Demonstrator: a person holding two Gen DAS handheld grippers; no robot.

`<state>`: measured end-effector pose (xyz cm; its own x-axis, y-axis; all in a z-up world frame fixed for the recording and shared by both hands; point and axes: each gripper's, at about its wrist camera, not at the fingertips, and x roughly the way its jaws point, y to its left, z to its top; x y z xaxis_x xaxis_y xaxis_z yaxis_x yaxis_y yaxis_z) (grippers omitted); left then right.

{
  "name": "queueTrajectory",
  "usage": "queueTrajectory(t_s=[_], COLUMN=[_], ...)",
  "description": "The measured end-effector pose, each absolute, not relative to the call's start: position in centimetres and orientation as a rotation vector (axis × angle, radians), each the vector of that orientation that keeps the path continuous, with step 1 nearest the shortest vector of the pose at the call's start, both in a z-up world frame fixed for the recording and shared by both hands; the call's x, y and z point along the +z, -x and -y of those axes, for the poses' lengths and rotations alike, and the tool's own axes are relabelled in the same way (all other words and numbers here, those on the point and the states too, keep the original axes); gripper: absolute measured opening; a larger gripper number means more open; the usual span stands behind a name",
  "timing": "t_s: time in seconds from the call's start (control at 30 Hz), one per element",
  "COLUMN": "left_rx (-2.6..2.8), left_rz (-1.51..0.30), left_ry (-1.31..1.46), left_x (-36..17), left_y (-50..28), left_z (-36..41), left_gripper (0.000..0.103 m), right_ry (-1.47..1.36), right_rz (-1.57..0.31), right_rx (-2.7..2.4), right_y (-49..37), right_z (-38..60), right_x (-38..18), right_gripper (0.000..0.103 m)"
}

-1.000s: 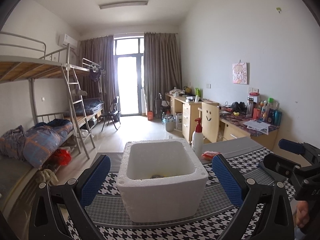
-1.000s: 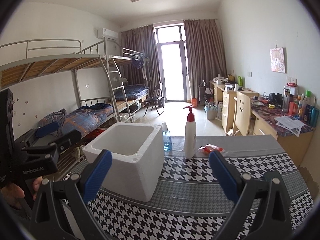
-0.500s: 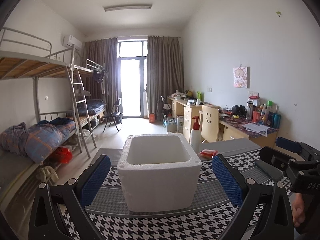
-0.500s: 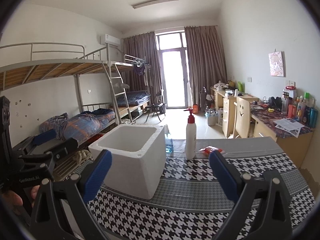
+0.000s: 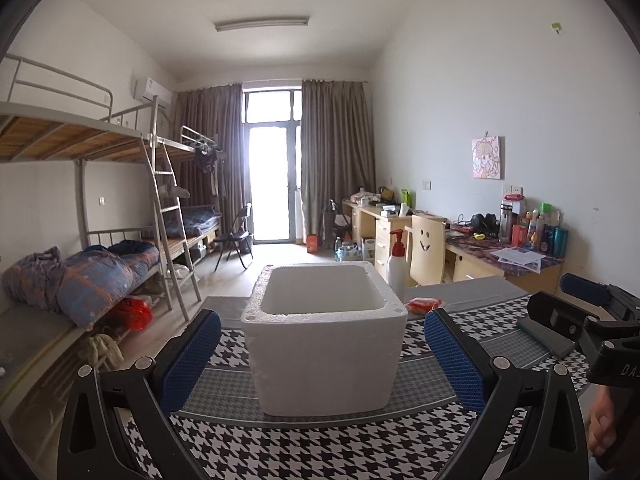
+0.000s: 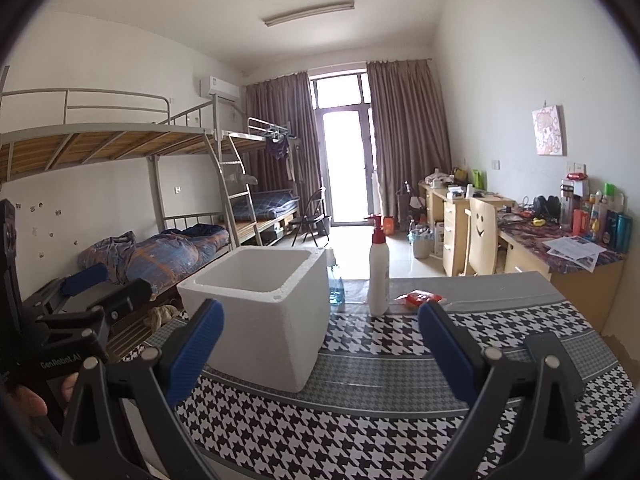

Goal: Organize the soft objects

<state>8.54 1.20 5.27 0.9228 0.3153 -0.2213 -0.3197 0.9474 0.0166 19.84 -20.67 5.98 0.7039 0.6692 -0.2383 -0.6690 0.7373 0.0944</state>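
Both views have tilted up; foam box [image 5: 324,336] interior no longer visible.
Red packet [image 6: 420,297] lies ahead of the empty, spread right gripper [image 6: 320,356]; left gripper [image 5: 320,356] likewise spread, farther off.

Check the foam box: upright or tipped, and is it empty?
Upright: the foam box sits flat on the table, open mouth up. Contents: cannot tell; both views show only its upper inner walls, not the bottom.

A white, square, open-topped foam box [image 5: 324,356] stands upright on the houndstooth cloth, its inside mostly hidden from view. Behind it, near its right far corner, a small red soft packet [image 6: 419,298] lies flat.
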Motion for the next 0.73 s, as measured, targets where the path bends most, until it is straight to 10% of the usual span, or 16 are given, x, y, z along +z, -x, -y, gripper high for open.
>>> queueTrajectory(t_s=[0.73], left_rx=[0.322], left_rz=[-0.220], left_ry=[0.060], left_x=[3.1], left_y=[-7.4], left_z=[-1.9], left_gripper=[0.102], right_ry=[0.022], right_rz=[-0.277], right_rx=[0.741], right_y=[-18.4], right_z=[20.6], right_x=[3.4], right_gripper=[0.099])
